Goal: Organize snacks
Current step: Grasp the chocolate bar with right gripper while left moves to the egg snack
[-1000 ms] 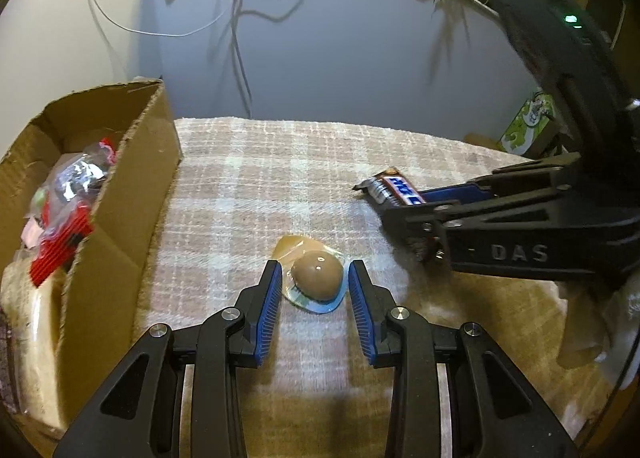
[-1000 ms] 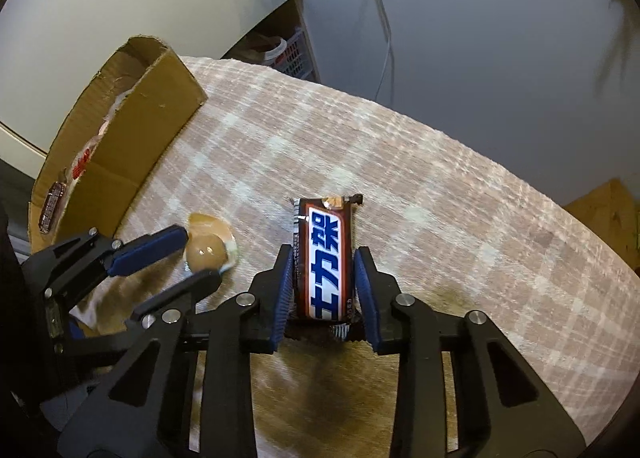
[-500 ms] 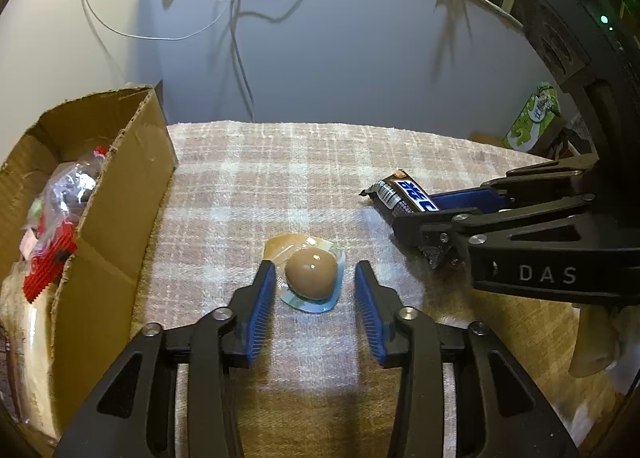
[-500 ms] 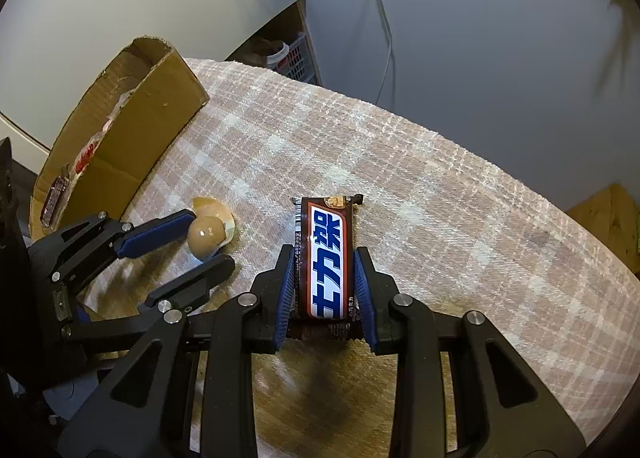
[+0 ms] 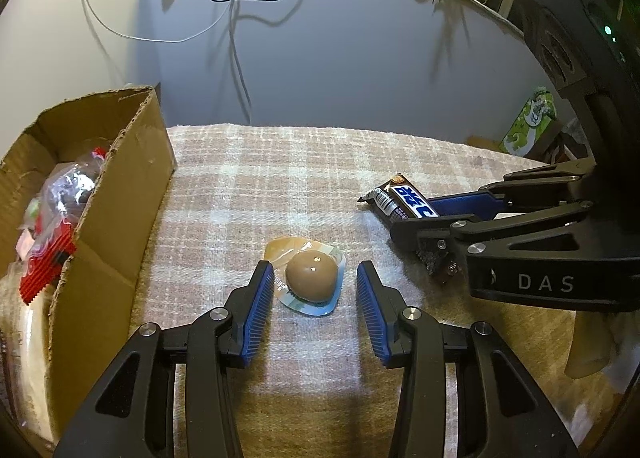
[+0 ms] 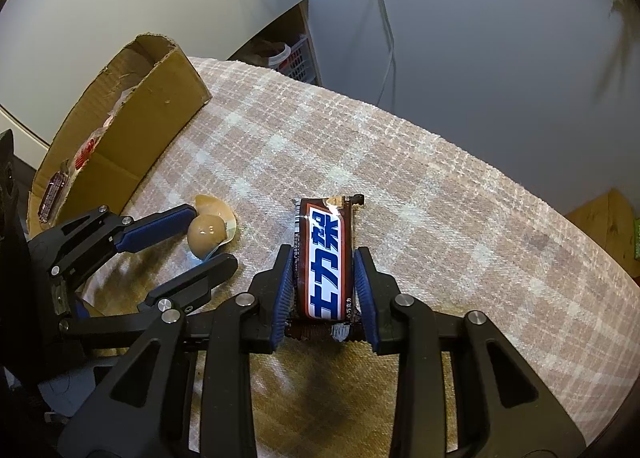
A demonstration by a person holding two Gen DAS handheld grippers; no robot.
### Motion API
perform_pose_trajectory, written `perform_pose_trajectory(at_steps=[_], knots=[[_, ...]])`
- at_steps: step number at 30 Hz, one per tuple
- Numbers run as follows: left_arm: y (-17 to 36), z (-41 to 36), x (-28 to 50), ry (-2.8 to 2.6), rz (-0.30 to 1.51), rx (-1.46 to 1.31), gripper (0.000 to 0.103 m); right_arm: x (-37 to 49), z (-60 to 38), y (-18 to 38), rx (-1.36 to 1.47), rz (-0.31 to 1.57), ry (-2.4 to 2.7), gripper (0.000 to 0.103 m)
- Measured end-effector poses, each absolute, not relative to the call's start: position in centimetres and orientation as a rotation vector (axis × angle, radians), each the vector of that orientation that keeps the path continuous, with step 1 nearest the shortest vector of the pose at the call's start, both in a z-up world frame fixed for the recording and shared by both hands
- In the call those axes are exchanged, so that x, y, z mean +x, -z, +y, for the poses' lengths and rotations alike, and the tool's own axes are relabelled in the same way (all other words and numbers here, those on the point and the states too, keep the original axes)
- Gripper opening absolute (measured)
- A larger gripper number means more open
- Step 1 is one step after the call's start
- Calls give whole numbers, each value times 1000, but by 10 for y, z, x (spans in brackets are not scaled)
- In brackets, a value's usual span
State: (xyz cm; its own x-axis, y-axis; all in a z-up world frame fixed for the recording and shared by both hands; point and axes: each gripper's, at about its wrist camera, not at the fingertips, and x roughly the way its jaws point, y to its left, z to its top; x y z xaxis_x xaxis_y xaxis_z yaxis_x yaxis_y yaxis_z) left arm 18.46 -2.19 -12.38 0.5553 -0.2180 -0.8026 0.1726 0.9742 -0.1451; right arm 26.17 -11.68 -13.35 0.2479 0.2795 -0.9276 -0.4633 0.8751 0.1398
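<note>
Both grippers have just loosened over snacks lying on the plaid cloth (image 5: pixel 280 178), to the right of the cardboard box (image 5: pixel 120 194). The left gripper (image 5: pixel 316 290) stood closer around the brown domed jelly cup (image 5: pixel 311 276) a second ago; its jaws have been opening and now stand clear on both sides, a strip of cloth showing between each blue pad and the cup, so the cup sits free, a short way from the box's near wall. The right gripper (image 6: pixel 322 282) has just been opening too: the chocolate bar (image 6: pixel 325 258) remains between its pads, but in the right wrist view thin gaps appear along both of its long edges, so I judge the bar released rather than held, lying flat farther from the box than the cup. For the task, this looks like a letting-go or a regrip on the cloth, not a delivery: neither snack is in the box, which already holds a red-edged packet (image 5: pixel 52 258) and other wrappers. As for room, the cloth between the cup and the box wall is bare, and the box is open on top, so a lift and carry over its rim looks unobstructed. The two grippers stand near each other, with the right one's finger just beside the cup's far side, so a sideways sweep risks a knock. Beyond the bar the cloth is clear up to where it drops away before the wall.
</note>
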Motion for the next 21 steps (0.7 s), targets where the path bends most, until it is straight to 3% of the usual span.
perform_pose_trajectory(at_steps=[2,14,17,21], knots=[[124,-17,184,236,951,-67,42,262,-117,132,-178,1207,-511,48],[124,-26,186,222,941,-8,40,259,-118,131,-186,1186,-513,48],[124,-29,186,218,937,6,40,259,-116,132,-205,1182,-505,44],[123,-28,185,218,933,7,37,258,-114,132,-229,1175,-498,29]])
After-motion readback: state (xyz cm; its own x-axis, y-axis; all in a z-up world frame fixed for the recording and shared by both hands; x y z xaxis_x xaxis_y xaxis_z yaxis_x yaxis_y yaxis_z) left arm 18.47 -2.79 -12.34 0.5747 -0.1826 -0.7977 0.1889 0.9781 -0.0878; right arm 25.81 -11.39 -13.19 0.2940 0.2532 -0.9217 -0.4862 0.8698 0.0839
